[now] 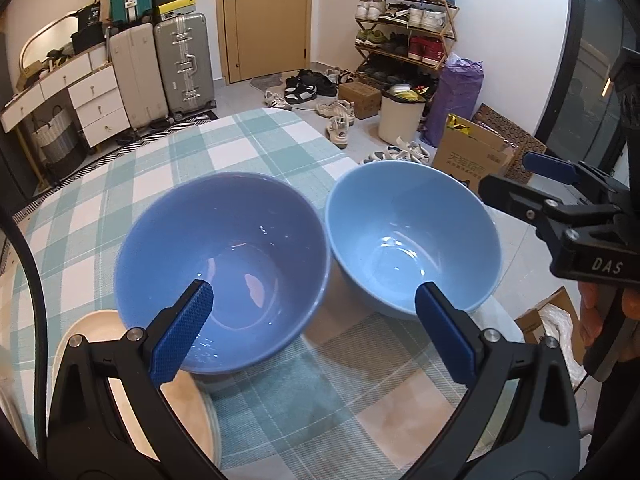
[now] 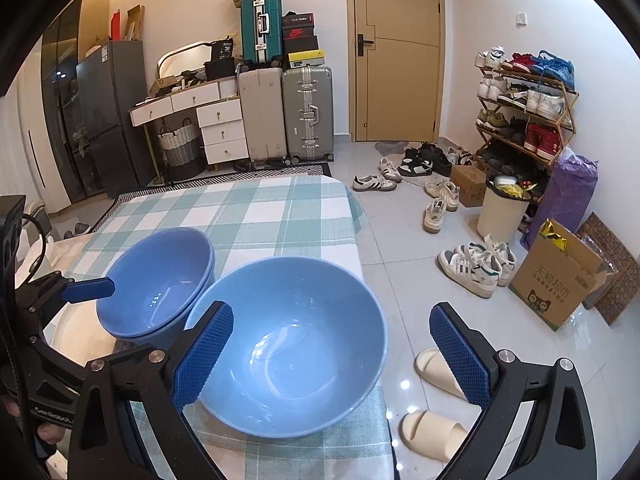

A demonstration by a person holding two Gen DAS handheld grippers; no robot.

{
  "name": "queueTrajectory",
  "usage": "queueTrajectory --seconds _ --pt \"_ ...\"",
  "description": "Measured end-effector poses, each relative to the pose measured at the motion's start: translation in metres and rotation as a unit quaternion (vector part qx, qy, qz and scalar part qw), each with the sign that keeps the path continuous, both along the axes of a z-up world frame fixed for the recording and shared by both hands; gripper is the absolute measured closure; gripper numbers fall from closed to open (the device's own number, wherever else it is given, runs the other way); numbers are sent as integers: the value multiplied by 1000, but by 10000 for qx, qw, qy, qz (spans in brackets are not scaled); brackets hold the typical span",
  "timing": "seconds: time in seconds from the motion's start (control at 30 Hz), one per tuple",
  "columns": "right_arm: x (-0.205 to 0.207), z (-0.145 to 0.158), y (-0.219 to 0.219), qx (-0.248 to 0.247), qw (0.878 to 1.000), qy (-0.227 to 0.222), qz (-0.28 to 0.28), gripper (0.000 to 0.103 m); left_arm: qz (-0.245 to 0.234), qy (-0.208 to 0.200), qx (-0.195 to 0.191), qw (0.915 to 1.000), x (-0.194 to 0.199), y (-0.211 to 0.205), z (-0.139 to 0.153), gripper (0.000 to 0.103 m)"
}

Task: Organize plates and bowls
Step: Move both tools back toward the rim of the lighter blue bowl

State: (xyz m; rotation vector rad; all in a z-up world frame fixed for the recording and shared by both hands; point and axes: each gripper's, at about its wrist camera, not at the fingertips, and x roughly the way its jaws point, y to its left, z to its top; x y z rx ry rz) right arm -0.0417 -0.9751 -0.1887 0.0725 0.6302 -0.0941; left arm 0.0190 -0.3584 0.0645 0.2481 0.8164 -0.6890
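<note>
On checked cloth, upright bowls

— Where is there room on the worktop?
— The far checked half lies bare. Nearer, two blue stacked bowls and a light blue bowl stand rim to rim, no gap between; a cream plate blocks the near left corner.
— And the right?
— Open floor past the edge.

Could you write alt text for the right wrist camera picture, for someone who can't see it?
A light blue bowl sits empty near the corner of a green-and-white checked tablecloth, framed by the open right claw. Beside it stand stacked darker blue bowls, with the left claw's blue fingertip nearby. Shoes and suitcases fill the room behind.
</note>
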Motion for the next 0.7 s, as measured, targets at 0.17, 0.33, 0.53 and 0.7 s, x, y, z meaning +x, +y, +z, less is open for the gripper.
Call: queueTrajectory --seconds 0.17,0.33,0.53,0.7 --pt "-2 -2 -8 -16 10000 92 -33 3 -131 178 -78 9997 -6 -5 1 3" --pt "-5 -2 -13 19 9999 105 -46 3 -324 321 -249 9987 -11 -5 5 4" --pt "-8 -3 -17 189 9998 73 -47 3 -568 385 -279 9973 -23 -11 8 25" --pt "-7 -7 -22 237 9996 133 -16 3 -709 502 -235 9959 -29 -17 6 44"
